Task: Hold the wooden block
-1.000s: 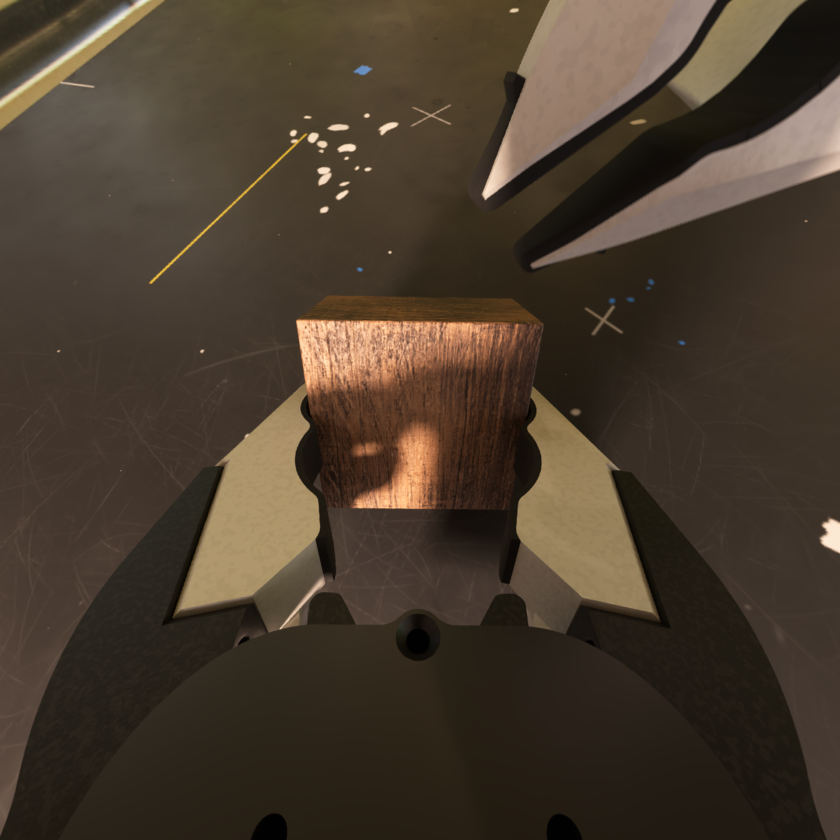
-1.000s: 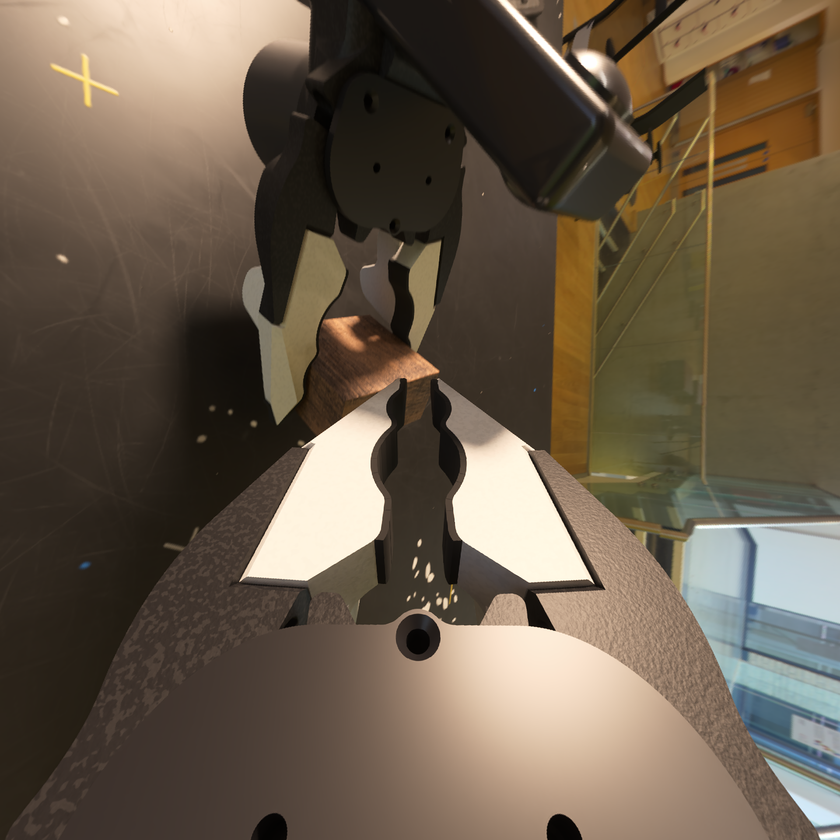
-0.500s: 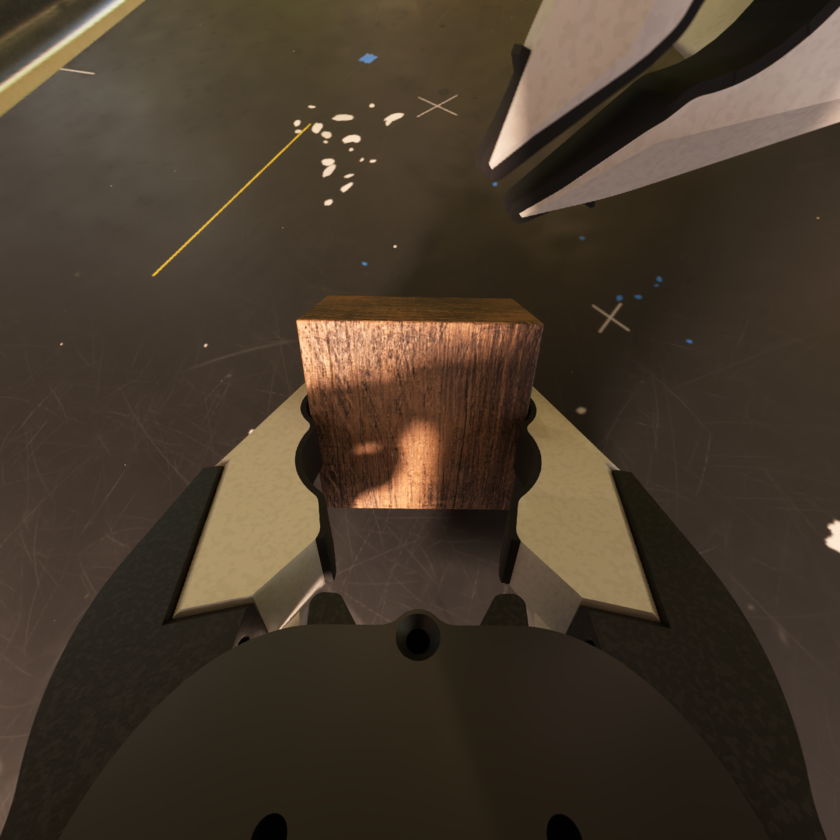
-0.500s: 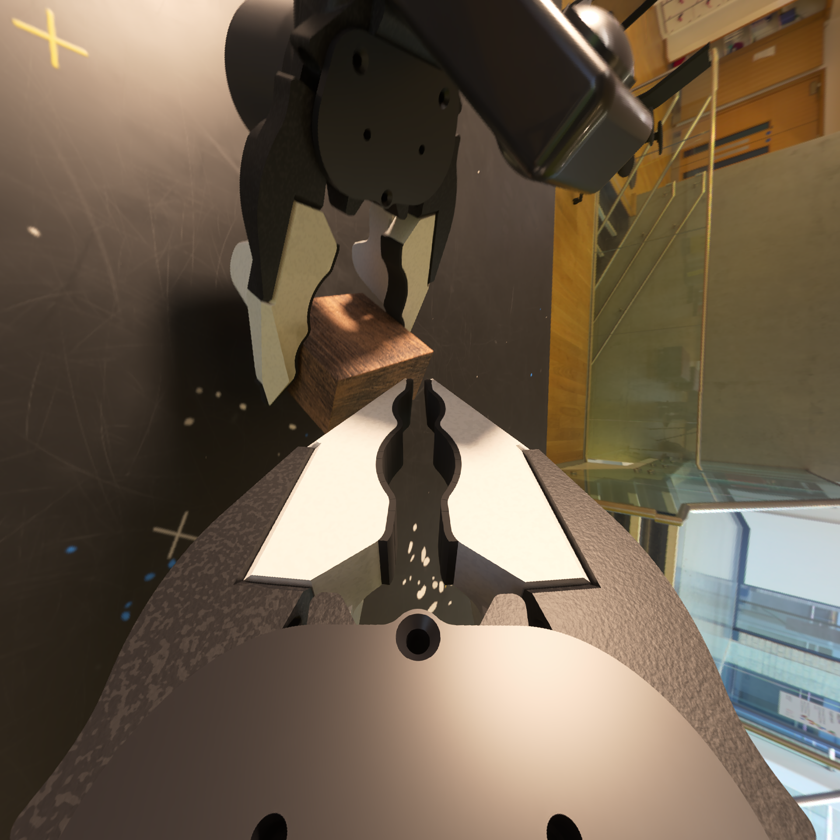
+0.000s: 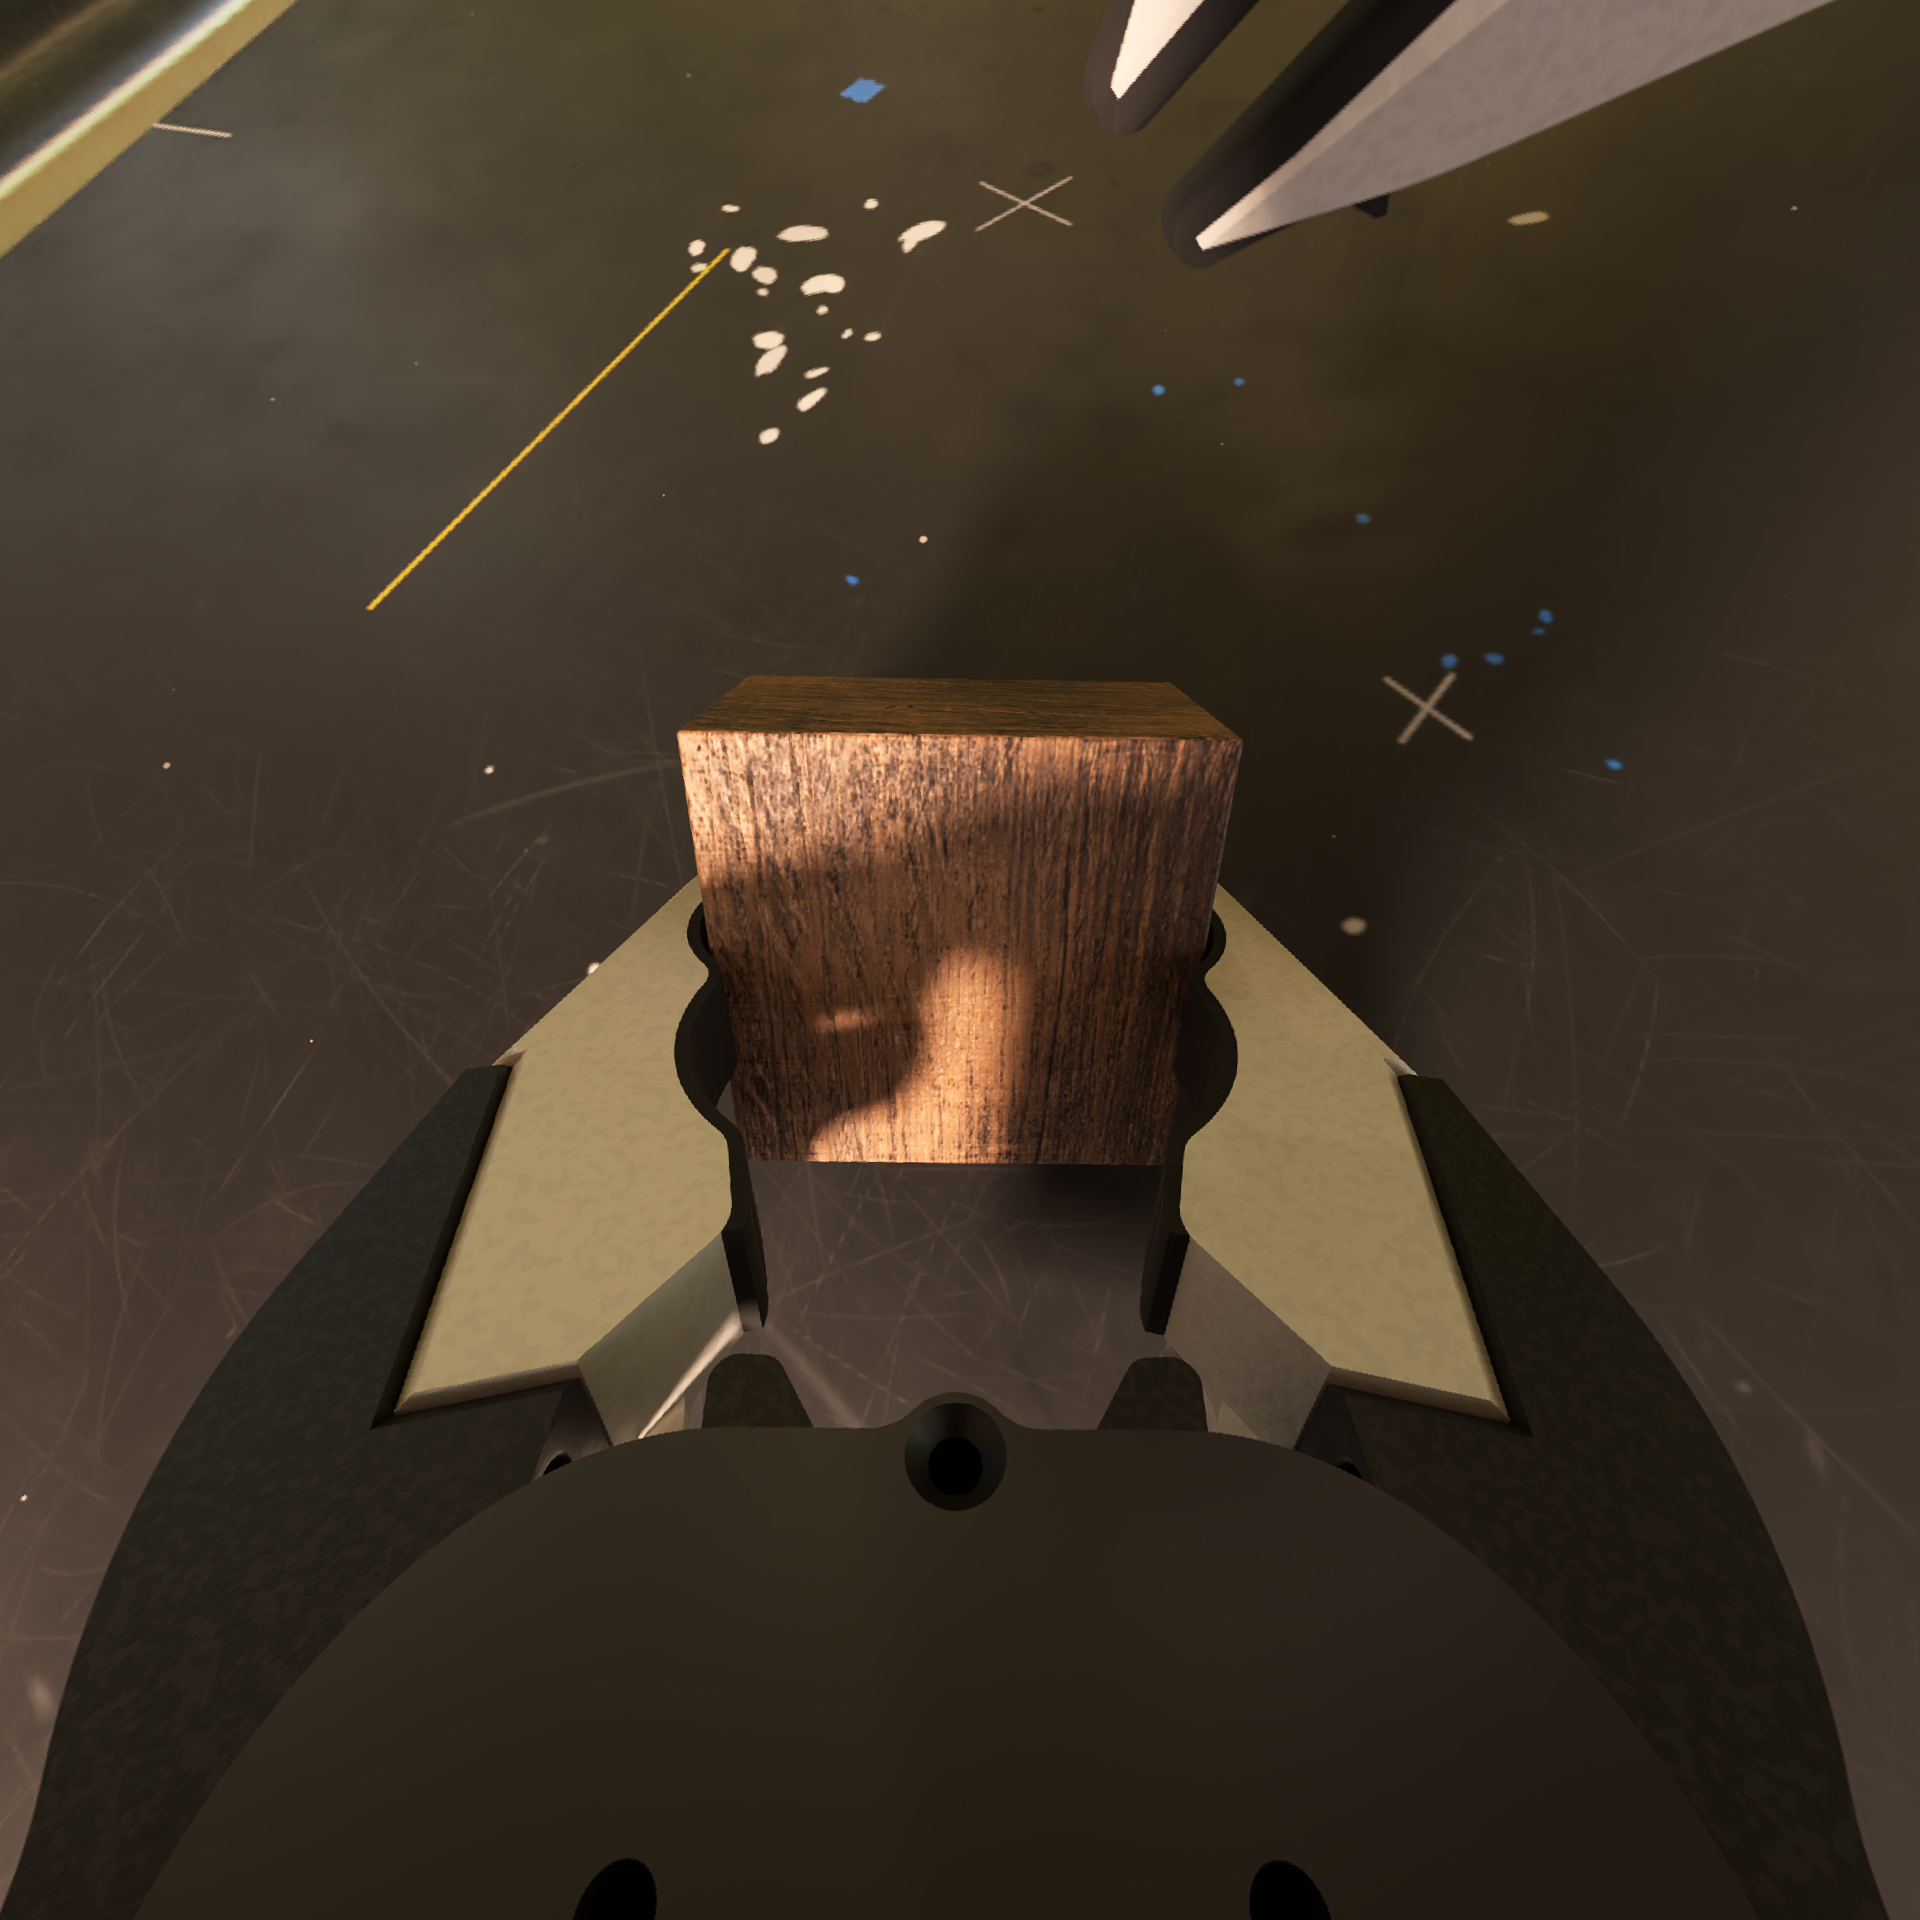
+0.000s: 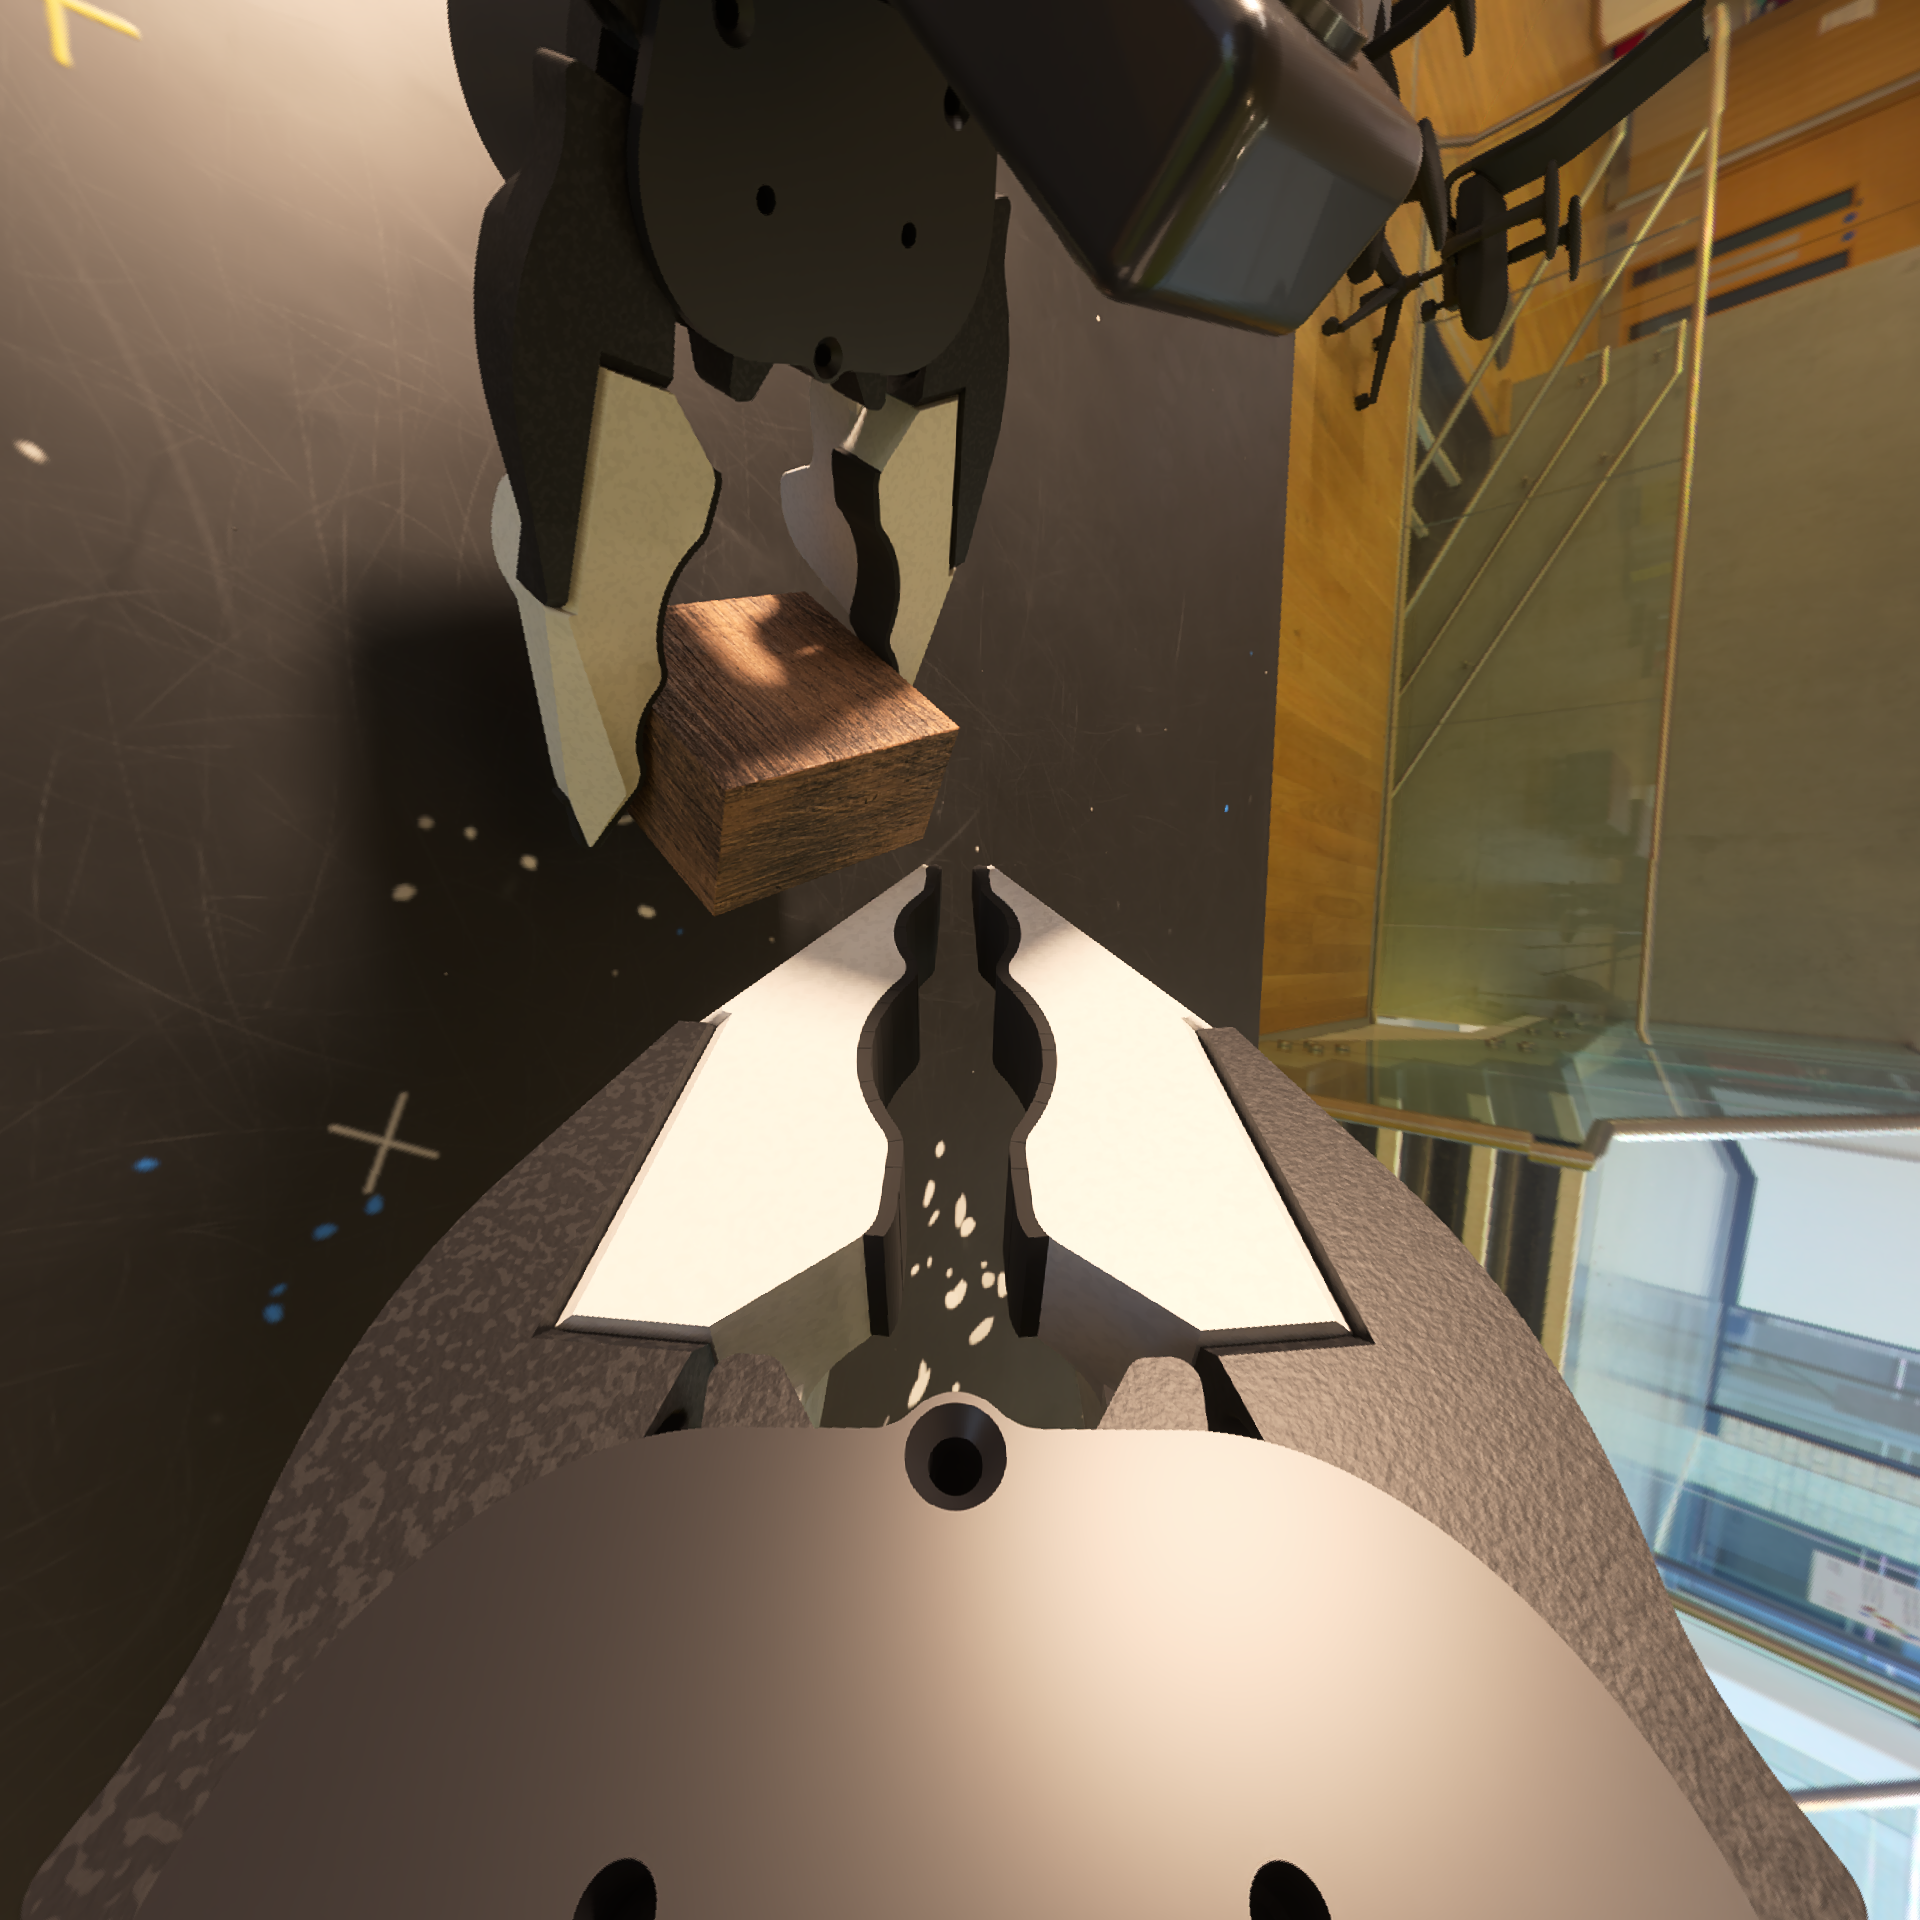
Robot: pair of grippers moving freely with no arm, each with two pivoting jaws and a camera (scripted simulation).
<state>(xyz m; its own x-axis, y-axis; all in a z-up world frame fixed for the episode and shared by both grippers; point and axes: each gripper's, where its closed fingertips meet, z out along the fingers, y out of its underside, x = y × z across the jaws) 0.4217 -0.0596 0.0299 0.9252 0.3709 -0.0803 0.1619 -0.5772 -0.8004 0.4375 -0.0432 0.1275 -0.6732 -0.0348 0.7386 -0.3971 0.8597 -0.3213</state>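
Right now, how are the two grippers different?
The left gripper is shut on the wooden block; the right gripper holds nothing. The left gripper's fingers sit apart around the block; the right gripper's nearly touch. The left gripper looks darker, the right brightly lit. Both have pale fingers.

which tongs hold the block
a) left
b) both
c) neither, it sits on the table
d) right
a: the block is clamped between the left tongs' fingers, while the right tongs are shut on nothing, tips just short of it.

Left gripper [image 5: 956, 914] clamped, right gripper [image 6: 956, 873] closed.
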